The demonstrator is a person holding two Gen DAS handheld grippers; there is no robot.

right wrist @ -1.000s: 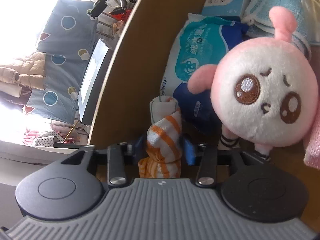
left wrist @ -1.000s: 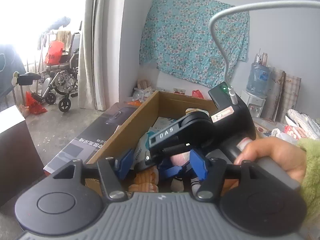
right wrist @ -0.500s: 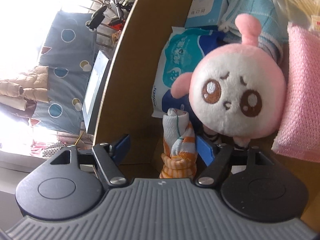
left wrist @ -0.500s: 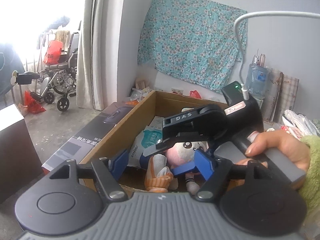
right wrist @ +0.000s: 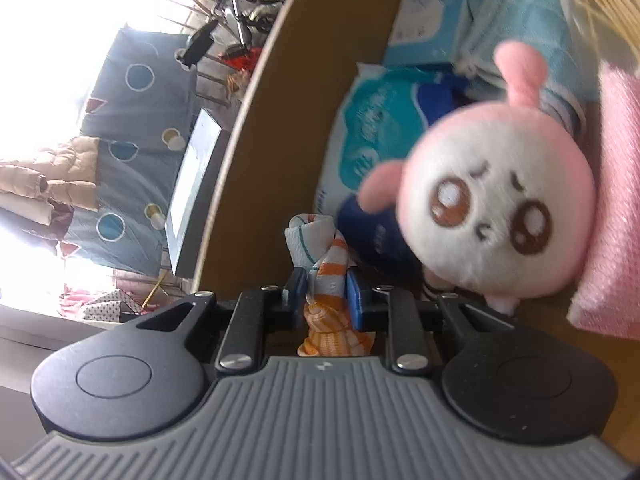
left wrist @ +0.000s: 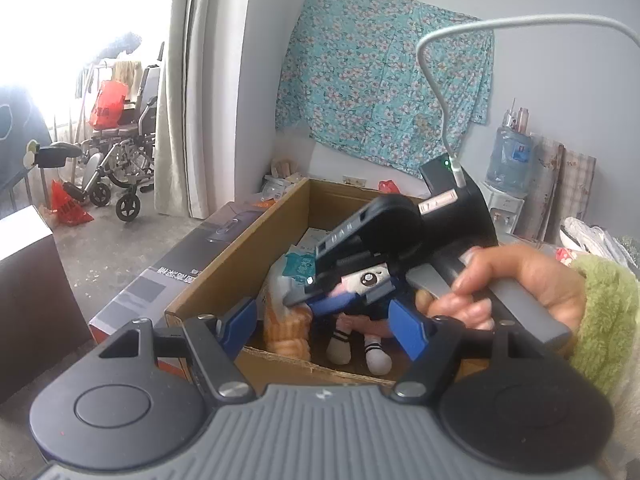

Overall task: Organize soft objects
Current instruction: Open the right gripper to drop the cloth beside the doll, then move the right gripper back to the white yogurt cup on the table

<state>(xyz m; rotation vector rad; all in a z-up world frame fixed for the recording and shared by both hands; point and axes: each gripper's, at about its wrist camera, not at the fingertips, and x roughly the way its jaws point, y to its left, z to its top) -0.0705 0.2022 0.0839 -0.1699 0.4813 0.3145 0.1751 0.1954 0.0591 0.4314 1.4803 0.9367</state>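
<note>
An open cardboard box (left wrist: pixel 224 276) holds the soft things. My right gripper (right wrist: pixel 326 292) reaches down into it, its blue pads shut on a rolled orange-and-white striped cloth (right wrist: pixel 326 264) that stands near the box's left wall (right wrist: pixel 256 120). Beside the cloth lies a pink-and-white plush doll (right wrist: pixel 496 208). In the left wrist view the cloth (left wrist: pixel 286 328) and the doll's legs (left wrist: pixel 376 356) show under the right gripper's black body (left wrist: pixel 380 240), which a hand (left wrist: pixel 516 284) holds. My left gripper (left wrist: pixel 324 328) hovers open at the box's near edge, holding nothing.
Blue tissue packs (right wrist: pixel 372 136), a teal cloth (right wrist: pixel 520 20) and a pink towel (right wrist: pixel 608 200) fill the box behind and right of the doll. A flat black carton (left wrist: pixel 160 276) lies left of the box. A wheelchair (left wrist: pixel 116 160) and a water dispenser (left wrist: pixel 508 160) stand farther off.
The right gripper let go of the striped cloth, drew back with its jaws wide, then came in and shut on the cloth again. The left gripper barely moved.
</note>
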